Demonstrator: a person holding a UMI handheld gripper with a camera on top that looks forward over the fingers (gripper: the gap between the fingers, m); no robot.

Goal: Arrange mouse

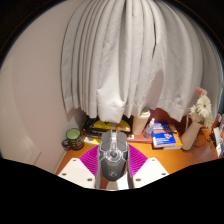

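A grey and black computer mouse (112,158) sits between my two fingers, its nose pointing forward and its tail toward the camera. Both pink pads press against its sides, the left pad (90,158) and the right pad (135,158). My gripper (112,162) is shut on the mouse and holds it above the wooden desk (170,160). The mouse hides the desk surface directly ahead of the fingers.
A white curtain (115,55) hangs behind the desk. A green cup (74,137) stands at the left, yellow and black items (103,127) at the back, a blue box (163,133) and a white vase with flowers (190,130) at the right.
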